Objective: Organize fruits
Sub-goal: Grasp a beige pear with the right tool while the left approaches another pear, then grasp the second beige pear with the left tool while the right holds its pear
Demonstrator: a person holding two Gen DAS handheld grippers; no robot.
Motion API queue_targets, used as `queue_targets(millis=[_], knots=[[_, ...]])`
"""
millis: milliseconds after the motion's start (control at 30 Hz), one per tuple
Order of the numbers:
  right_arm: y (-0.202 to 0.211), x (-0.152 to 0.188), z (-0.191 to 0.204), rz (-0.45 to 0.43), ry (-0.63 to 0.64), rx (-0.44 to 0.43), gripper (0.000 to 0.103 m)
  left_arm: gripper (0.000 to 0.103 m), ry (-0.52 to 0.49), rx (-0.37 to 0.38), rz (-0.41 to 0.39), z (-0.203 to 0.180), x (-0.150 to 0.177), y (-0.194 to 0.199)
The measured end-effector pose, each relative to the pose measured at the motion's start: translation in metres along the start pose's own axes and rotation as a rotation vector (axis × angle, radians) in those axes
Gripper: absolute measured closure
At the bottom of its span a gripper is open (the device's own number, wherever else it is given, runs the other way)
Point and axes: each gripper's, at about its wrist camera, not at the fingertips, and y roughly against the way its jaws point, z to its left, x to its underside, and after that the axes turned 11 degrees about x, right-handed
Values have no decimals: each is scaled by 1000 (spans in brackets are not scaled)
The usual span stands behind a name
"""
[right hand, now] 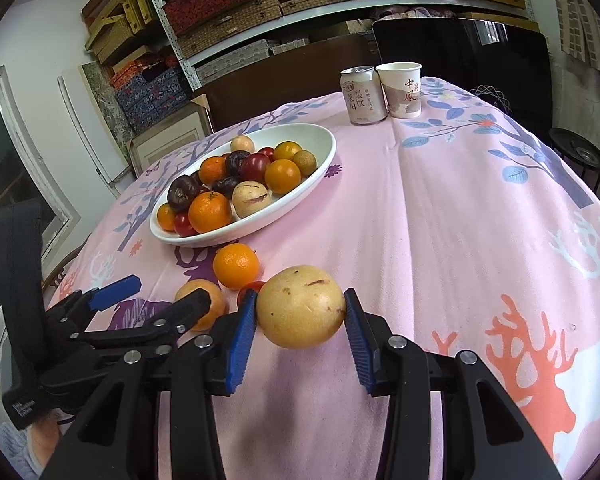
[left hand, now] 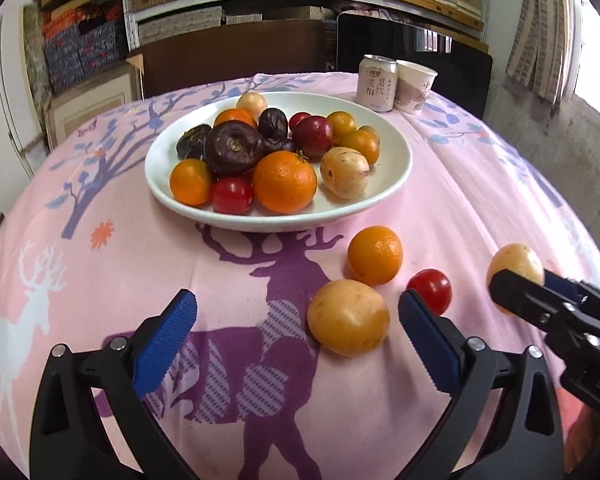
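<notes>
The right gripper (right hand: 300,312) is clamped on a yellow passion fruit (right hand: 300,306) — both blue pads press its sides at the widest part, and the shadow beneath suggests it hangs just clear of the pink deer-print tablecloth (right hand: 440,208), though the fisheye makes that hard to be sure of. The fruit looks firm-skinned, smooth and light; a hold across the middle is right, since a round rind could squirt out if pinched off-centre.

The left gripper (left hand: 296,320) stands wide open with nothing between its pads, a second yellow passion fruit (left hand: 348,316) lying on the cloth just ahead of it. Near that sit a loose tangerine (left hand: 375,255) and a cherry tomato (left hand: 430,290) — the tomato is soft and wants a gentle squeeze. Beyond them the white plate (left hand: 396,148) already carries a heap of fruit; a drink can (left hand: 376,82) and paper cup (left hand: 414,86) stand farther back.
</notes>
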Motion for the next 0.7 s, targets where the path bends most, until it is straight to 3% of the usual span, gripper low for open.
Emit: queue_targets(millis=[67,200,333,533,633,700], knots=[[-1,0,0,2,1,0,59,4,-20,-36,13,-2,0,-5],[-1,0,0,2,1,1,59,4,5,-5,17,5,1,-4],[-1,0,1,1,0,0,59,4,-14,-27,13,10,5,1],[-1,2,2,0,-1,-6,59,4,-22,-143,-44,37,15,29],[0,3,3,-3,4,-9,59,4,16,-71,-56,43,20,38],[0,3,4,-4,6,-9,59,4,-13,-30,-56,35,20,37]])
